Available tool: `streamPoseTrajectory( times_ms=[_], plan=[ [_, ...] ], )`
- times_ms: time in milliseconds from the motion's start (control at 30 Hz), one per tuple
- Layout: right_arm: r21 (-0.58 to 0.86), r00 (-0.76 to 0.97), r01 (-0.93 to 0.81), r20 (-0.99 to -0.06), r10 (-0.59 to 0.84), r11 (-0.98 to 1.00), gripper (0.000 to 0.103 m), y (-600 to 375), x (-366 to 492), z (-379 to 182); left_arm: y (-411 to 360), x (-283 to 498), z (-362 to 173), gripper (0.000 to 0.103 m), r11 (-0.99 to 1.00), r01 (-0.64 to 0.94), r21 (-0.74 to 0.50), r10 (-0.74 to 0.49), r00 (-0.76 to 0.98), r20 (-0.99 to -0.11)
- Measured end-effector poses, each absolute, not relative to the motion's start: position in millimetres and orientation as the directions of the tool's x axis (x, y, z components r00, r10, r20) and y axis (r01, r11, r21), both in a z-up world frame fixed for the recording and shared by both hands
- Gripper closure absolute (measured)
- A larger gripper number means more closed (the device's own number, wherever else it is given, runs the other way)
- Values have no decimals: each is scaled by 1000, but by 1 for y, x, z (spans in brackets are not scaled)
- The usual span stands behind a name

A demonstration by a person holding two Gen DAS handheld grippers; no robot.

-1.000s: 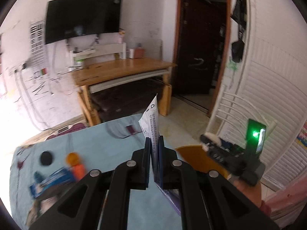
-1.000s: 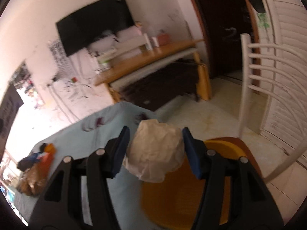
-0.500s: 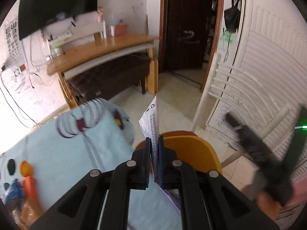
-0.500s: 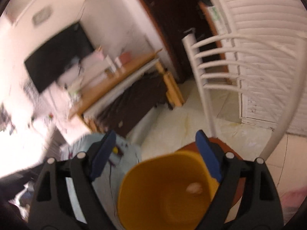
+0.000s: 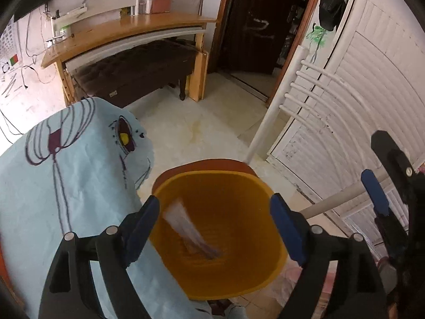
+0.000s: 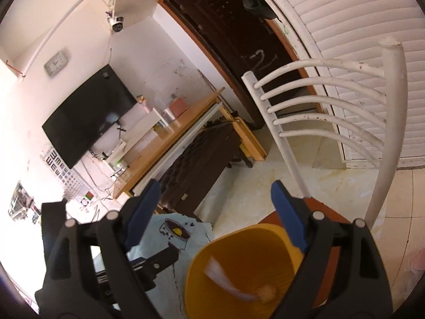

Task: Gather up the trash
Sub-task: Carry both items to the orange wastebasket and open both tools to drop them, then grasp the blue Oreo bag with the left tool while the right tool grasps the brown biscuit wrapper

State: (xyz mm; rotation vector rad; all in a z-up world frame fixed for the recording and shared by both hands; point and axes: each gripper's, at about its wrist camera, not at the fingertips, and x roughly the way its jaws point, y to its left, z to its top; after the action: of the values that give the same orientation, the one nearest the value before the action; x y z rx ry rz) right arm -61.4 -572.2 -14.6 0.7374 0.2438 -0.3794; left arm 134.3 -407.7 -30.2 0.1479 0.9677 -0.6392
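Observation:
A yellow bin point(image 5: 239, 279) stands on the red-brown seat point(image 5: 212, 163) of a white chair. My left gripper point(image 5: 215, 200) hangs over the bin's mouth, pointing down, and its jaws are opening. A white printed wrapper point(image 5: 186, 226), blurred, drops inside the bin below the pads, and neither pad touches it. In the right wrist view my right gripper point(image 6: 215, 188) is open and empty above the bin point(image 6: 239, 239). Inside lie the blurred wrapper point(image 6: 223, 273) and a crumpled paper ball point(image 6: 267, 292). The right gripper's fingers point(image 5: 375, 194) show at the right edge of the left wrist view.
A table with a light-blue patterned cloth point(image 5: 66, 186) borders the bin on the left. The white chair back point(image 6: 318, 98) rises behind the bin, before white shutters point(image 5: 372, 93). Farther off are a wooden desk point(image 5: 127, 32), a dark door point(image 5: 252, 21) and pale floor point(image 5: 199, 122).
My left gripper swung right and down over the bin, opened and let go of the wrapper. My right gripper released the crumpled paper into the bin, opened wider and rolled.

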Motion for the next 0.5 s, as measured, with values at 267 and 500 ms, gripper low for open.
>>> streamPoseTrajectory(
  times_ms=[267, 500],
  plan=[
    [601, 909, 405, -348, -231, 689, 21, -565, -60, -15, -360, 121, -9, 14, 816, 541, -206, -483, 439, -758],
    [549, 917, 368, -346, -197, 750, 13, -537, -48, -9, -291, 99, 20, 7, 814, 539, -218, -519, 505, -690]
  ],
)
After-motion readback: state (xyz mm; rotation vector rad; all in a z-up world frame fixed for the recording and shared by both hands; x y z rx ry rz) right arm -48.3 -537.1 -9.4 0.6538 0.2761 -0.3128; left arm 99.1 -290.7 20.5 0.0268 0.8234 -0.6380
